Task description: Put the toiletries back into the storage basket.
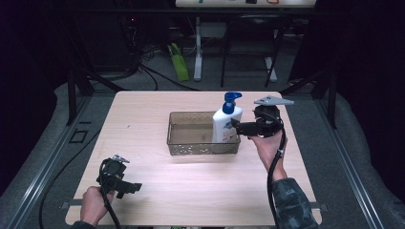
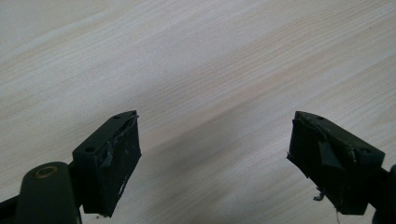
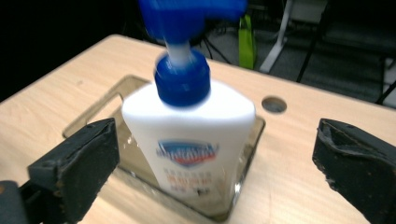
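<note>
soap bottle (image 3: 189,140) upright in tray (image 1: 191,145) | right gripper (image 3: 215,163) wide, clear

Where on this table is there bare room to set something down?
The table is bare left of the tray and along the near edge between the left gripper and right gripper. It is crowded at the tray's right end, around the soap bottle.

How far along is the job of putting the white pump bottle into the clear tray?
Done: the white pump bottle with the blue cap stands upright inside the clear plastic tray, at its right end. In hand: nothing; the right tool is open, jaws either side of the bottle without touching it. The left tool is open over bare wooden table. Left: probably only drawing the right tool away.
</note>
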Motion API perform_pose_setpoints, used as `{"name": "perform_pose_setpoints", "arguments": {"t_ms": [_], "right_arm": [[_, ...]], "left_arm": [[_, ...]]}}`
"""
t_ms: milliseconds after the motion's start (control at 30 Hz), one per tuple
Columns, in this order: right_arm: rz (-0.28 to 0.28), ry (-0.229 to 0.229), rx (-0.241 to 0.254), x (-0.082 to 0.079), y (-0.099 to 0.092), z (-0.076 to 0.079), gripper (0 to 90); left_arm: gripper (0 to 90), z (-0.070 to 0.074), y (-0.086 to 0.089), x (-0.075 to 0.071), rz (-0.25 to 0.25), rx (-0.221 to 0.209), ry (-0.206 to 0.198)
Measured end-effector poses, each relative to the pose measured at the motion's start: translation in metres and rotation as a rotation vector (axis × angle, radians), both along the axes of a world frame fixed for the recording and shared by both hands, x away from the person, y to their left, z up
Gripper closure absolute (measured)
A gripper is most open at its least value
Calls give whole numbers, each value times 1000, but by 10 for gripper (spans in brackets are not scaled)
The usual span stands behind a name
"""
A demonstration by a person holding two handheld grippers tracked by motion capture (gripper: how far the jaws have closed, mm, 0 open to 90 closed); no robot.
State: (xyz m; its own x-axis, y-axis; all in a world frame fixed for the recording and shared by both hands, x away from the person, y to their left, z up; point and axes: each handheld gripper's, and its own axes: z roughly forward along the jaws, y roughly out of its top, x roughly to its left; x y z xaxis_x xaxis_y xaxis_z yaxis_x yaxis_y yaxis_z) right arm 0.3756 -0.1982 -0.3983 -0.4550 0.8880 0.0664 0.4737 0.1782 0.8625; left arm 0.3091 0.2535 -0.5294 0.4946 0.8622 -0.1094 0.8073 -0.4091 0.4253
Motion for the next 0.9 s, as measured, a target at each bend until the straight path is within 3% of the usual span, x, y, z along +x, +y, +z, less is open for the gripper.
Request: {"name": "perform_pose_setpoints", "arguments": {"t_ms": [467, 900], "right_arm": [[4, 104, -76, -9, -19, -35, 0], [-34, 187, -120, -21, -41, -72, 0]], "left_arm": [[162, 0, 0, 0, 2, 2, -1], [162, 0, 1, 0, 2, 4, -3]]}}
